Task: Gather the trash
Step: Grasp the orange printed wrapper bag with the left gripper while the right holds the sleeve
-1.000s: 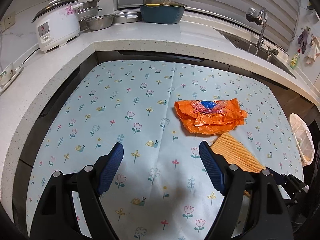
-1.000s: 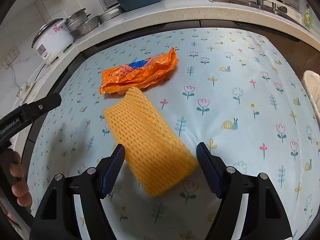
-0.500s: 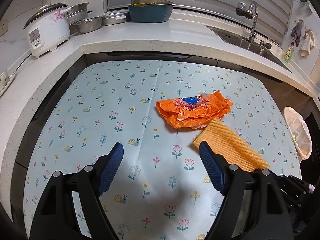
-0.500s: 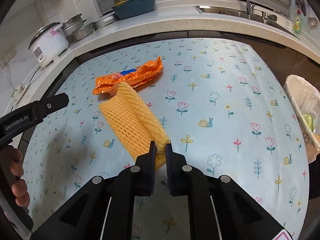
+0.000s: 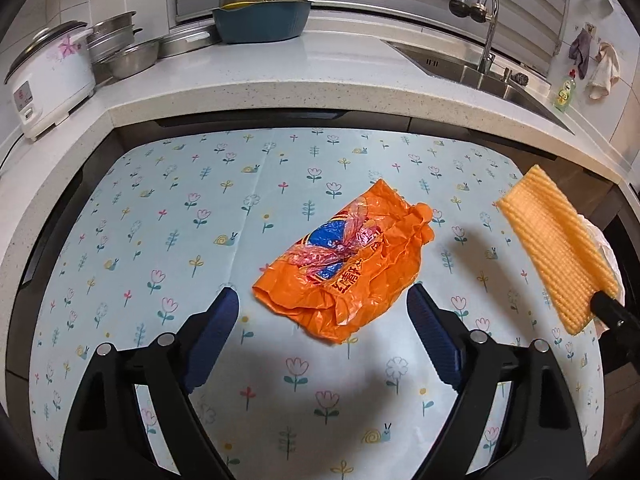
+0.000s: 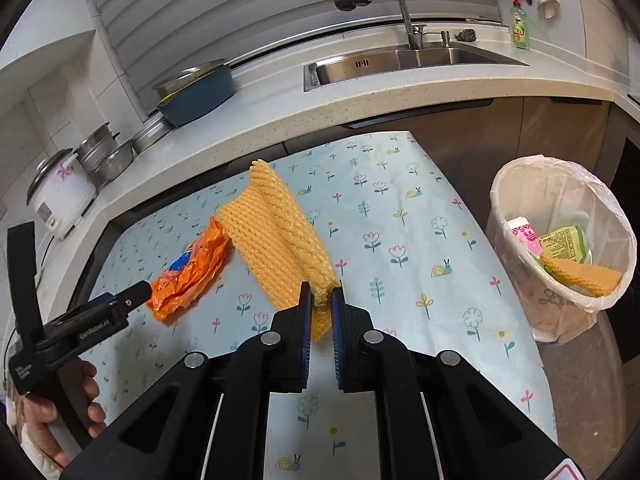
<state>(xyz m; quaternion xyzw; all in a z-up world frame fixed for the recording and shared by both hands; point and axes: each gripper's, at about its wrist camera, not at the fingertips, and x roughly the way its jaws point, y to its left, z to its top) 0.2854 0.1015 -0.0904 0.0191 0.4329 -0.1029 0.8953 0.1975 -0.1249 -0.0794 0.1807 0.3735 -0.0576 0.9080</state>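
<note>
A crumpled orange plastic wrapper [image 5: 348,264] lies on the flowered tablecloth [image 5: 160,240]. My left gripper [image 5: 324,320] hovers just in front of it, its jaws opening wide, the wrapper's near edge reaching between the blue pads without touching them. My right gripper [image 6: 320,304] is shut on one end of a yellow foam net sleeve [image 6: 276,236], which hangs lifted above the cloth; the same sleeve [image 5: 556,252] shows at the right in the left wrist view. In the right wrist view the wrapper [image 6: 188,276] sits left of the sleeve, by the left gripper's fingertip [image 6: 136,292].
A white-lined trash bin [image 6: 560,252] with several pieces of rubbish stands on the floor right of the table. Behind runs a counter [image 5: 280,80] with a rice cooker [image 5: 48,80], steel bowls, a blue basin [image 5: 260,20] and a sink [image 6: 400,64]. A hand [image 6: 60,412] holds the left gripper.
The right gripper closed on the yellow sleeve and lifted it off the cloth toward the right. The left gripper moved up to the orange wrapper, which now lies between its fingers.
</note>
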